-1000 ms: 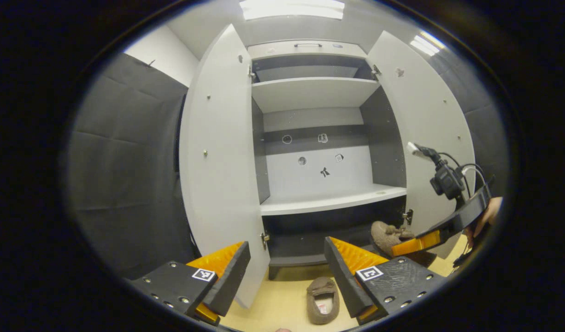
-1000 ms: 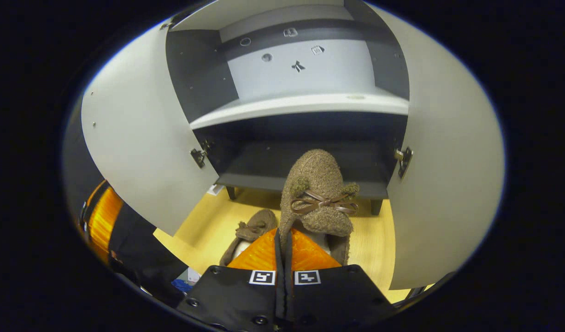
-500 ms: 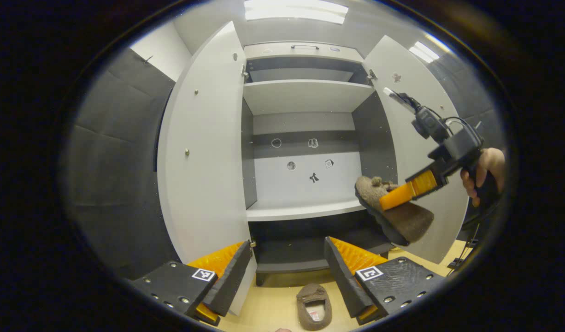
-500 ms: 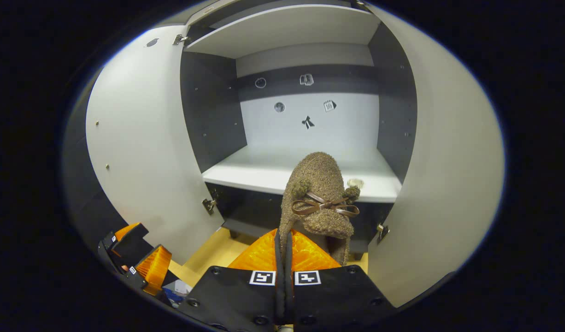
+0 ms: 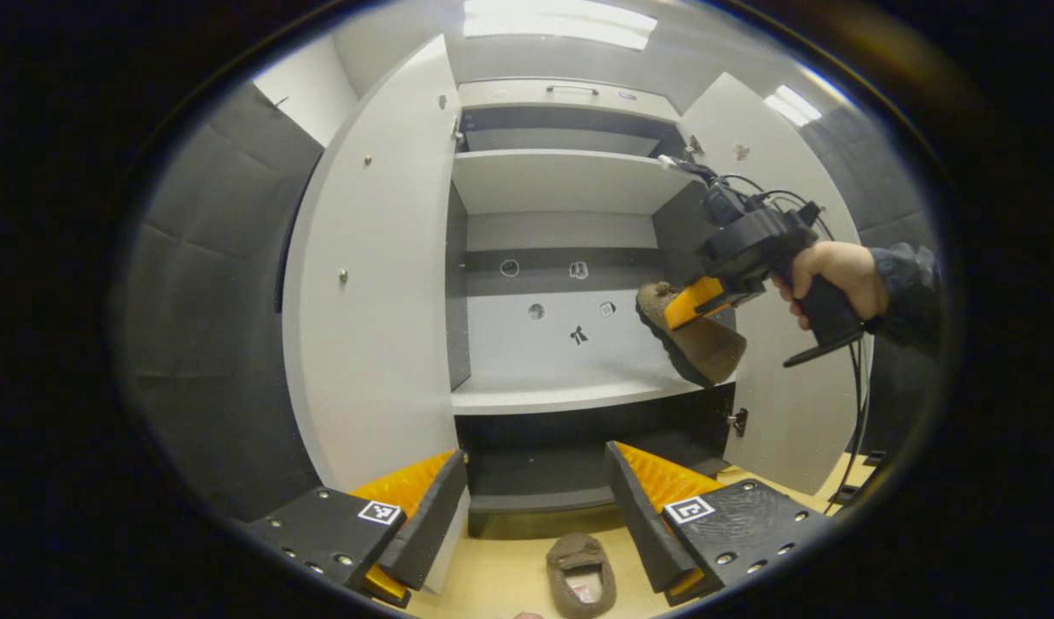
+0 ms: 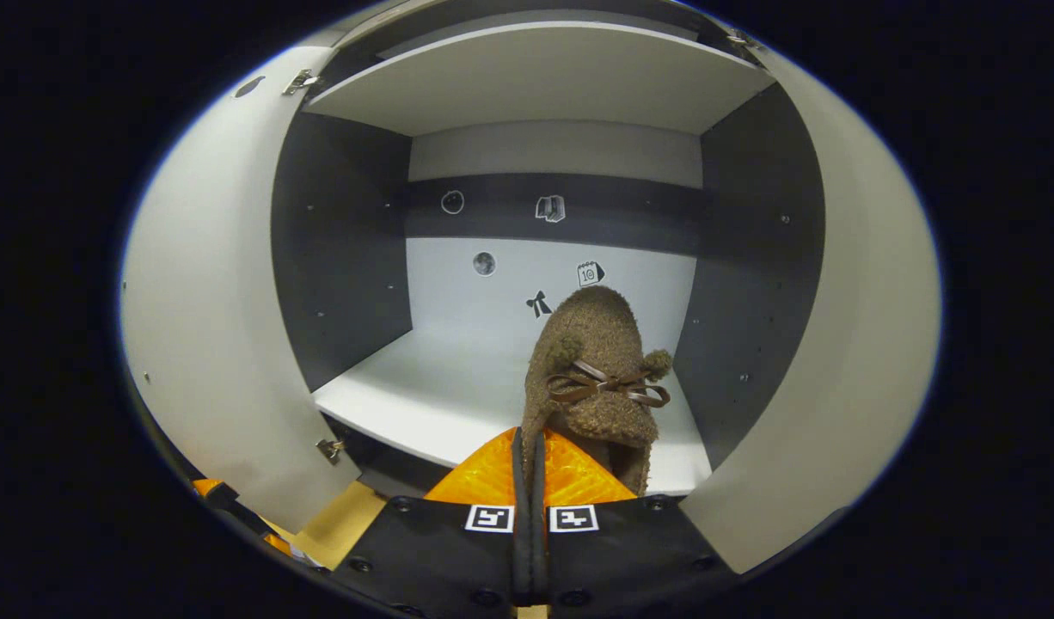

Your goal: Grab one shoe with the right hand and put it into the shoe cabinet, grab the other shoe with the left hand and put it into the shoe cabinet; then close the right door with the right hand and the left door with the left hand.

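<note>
The right hand-held gripper (image 6: 527, 468) is clamped on the heel edge of one shoe (image 6: 591, 370); ahead of it is the shelf (image 6: 424, 391). The thin grip may slip. The left hand-held gripper (image 5: 536, 494) stands apart, empty.

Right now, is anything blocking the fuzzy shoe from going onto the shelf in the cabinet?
Nothing visible does. The right gripper holds the brown shoe up at the white shelf, which looks bare. Both doors, left door and right door, are swung wide open.
</note>
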Motion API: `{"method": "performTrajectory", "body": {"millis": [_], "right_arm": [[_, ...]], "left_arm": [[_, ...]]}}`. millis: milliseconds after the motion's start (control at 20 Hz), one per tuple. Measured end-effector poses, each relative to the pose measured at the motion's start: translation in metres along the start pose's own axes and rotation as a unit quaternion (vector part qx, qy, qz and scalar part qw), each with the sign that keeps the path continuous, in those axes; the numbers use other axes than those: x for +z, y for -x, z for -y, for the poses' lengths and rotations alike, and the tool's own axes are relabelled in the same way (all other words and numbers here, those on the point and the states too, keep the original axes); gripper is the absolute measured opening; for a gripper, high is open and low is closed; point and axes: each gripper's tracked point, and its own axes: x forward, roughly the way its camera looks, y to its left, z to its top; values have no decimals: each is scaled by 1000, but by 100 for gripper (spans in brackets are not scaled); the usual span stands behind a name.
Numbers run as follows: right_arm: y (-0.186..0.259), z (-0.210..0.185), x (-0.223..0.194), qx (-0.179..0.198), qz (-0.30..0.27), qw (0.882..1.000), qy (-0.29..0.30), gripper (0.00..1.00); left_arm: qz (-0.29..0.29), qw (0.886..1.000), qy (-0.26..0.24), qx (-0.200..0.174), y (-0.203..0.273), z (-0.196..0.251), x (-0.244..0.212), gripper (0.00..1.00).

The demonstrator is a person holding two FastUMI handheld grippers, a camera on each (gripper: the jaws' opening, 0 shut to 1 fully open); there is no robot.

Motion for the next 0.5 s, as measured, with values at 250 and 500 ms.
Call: {"method": "performTrajectory", "body": {"millis": [250, 500], "right_arm": [[-52, 7, 8, -28, -22, 999, 19, 0], [-87, 9, 7, -34, -50, 998, 18, 1]], "left_arm": [[-6, 1000, 3, 4, 0, -8, -5, 94], [-12, 1000, -3, 11, 3, -17, -9, 94]]}}
